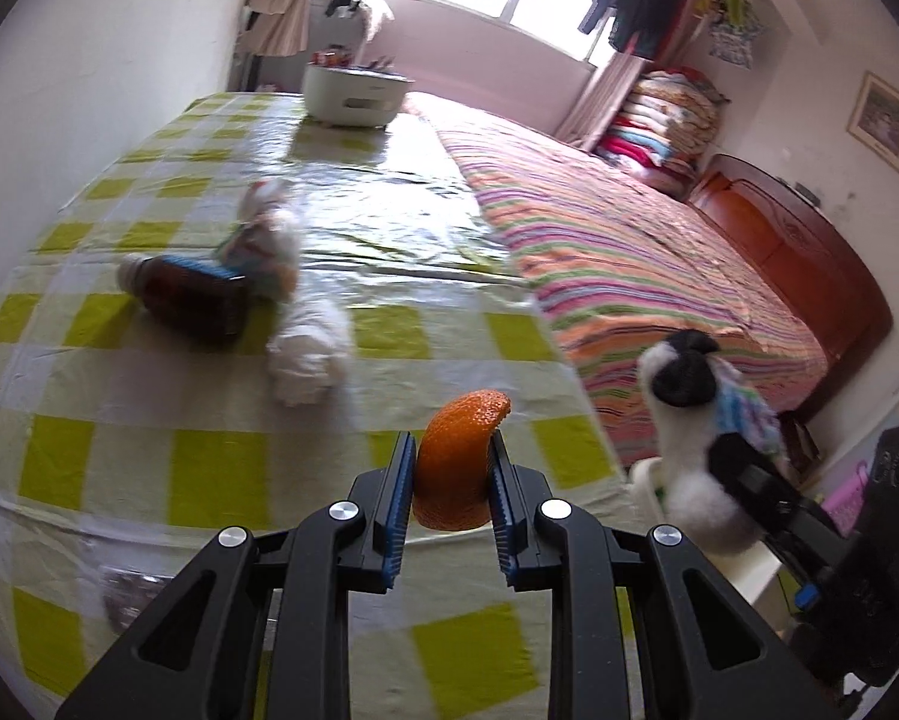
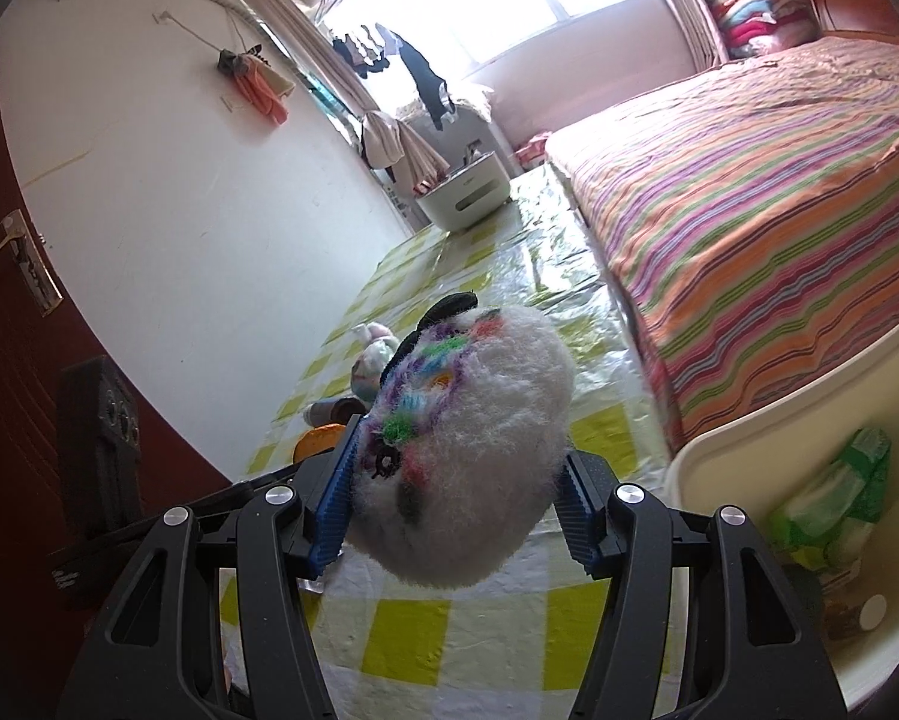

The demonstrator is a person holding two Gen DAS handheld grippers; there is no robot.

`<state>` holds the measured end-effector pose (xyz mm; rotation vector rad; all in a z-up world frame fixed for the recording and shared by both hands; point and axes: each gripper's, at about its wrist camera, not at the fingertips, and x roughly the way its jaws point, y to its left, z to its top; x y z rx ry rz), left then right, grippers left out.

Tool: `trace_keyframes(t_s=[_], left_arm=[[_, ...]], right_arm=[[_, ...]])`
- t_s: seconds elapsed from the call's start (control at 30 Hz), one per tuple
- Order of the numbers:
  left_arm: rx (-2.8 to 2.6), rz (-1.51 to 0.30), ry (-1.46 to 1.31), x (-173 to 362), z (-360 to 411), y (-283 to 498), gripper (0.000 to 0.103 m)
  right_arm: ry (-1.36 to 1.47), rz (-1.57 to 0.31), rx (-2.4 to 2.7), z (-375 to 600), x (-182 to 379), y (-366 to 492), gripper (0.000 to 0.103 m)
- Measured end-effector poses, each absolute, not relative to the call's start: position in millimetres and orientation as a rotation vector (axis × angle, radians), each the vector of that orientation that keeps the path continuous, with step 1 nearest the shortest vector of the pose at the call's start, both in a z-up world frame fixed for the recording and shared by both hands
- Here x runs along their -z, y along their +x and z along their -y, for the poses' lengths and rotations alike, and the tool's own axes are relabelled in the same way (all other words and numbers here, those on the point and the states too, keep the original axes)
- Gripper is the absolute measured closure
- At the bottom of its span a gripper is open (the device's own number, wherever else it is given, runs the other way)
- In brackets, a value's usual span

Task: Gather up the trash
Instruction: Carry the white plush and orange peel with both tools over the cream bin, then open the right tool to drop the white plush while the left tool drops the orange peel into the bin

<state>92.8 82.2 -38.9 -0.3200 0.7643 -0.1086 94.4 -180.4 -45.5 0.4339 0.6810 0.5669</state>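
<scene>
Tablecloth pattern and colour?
The tablecloth is a yellow-green and white check under a glossy clear cover; the left wrist view shows it best.

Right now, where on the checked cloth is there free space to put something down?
The checked cloth is bare near the left gripper, and between the toys and the white box. It is crowded around the brown bottle, white tissue and small plush toy.
</scene>
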Motion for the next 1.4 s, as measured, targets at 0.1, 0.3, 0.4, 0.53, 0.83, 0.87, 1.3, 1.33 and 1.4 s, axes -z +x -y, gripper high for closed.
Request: trace_keyframes(t_s=[0.1,0.3,0.4,0.53,0.83,0.87,1.3,1.33,1.4], left_arm=[[0.146,-0.763,-0.300,36.7,-64.1,92.2,0.080],[0.195,-0.769,-0.242,37.0,-34.4,88.1,0.080],[0.221,-0.771,-0.224,37.0,-21.9,85.5,0.080],[0.253,-0.770,-0.215,36.7,-7.2,82.8,0.080],[0.318,-0.777,-0.178,38.5,22.2,80.5,0.080],[0.323,-0.779,-0.176,39.0,24.2,80.1,0.080],[0.393,-0.788,-0.132,43.7,58.4,77.9,0.080],[0.399,-0.789,-0.127,44.2,61.3,77.8,0.080],[0.405,-0.791,-0.122,44.7,64.5,78.2,0.080]], right_arm=[[0.434,-0.665,-0.544,191.6,44.4,93.4,0.046],[0.459,-0.629,-0.476,224.9,43.7,87.5,0.046],[0.467,-0.609,-0.435,241.7,43.3,85.1,0.046],[0.464,-0.585,-0.374,261.1,43.7,81.3,0.046],[0.400,-0.535,-0.259,280.1,41.5,67.4,0.044],[0.393,-0.530,-0.246,282.6,41.8,66.0,0.044],[0.335,-0.499,-0.089,305.3,46.3,55.9,0.038],[0.336,-0.496,-0.084,305.9,46.2,55.8,0.037],[0.340,-0.487,-0.064,306.5,45.1,53.3,0.029]])
